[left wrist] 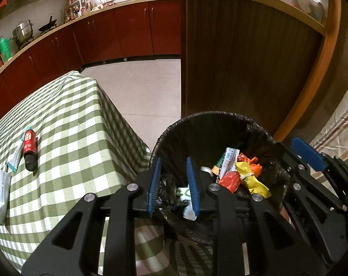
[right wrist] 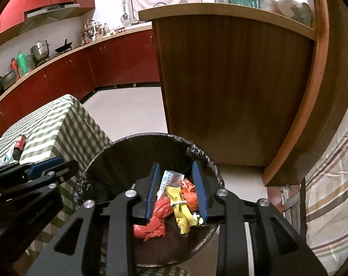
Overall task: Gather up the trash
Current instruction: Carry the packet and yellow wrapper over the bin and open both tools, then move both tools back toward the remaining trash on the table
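The left gripper (left wrist: 174,186) is being held over the near rim of the trash bin (left wrist: 197,124), its blue fingers (left wrist: 192,184) parted with nothing clamped between them; a white and green wrapper (left wrist: 185,197) is lying just behind the right finger, and whether it is being touched cannot be told. The right gripper (right wrist: 177,193) is being held over the same bin (right wrist: 137,147), its fingers (right wrist: 200,188) likewise spread apart, with only the bin's contents being seen through the gap.

Inside the black-lined bin, the collected trash is lying in a heap: a yellow wrapper (right wrist: 183,211), an orange-red plastic bag (right wrist: 155,220), an orange crumpled piece (right wrist: 190,191) and a printed white packet (right wrist: 168,181) (its text is too small to be read). In the left wrist view this heap is sitting at 3 o'clock from the left gripper.

At 9 o'clock from the bin, a table covered by a green checked cloth (left wrist: 65,119) is standing, touching or nearly touching the bin's side. On it, a red and black bottle (left wrist: 30,149) is lying on its side beside a white and teal packet (left wrist: 16,155), and a white bag (left wrist: 0,197) is lying nearer the cloth's edge. At 12 o'clock, a wooden counter panel (left wrist: 243,69) is rising behind the bin.
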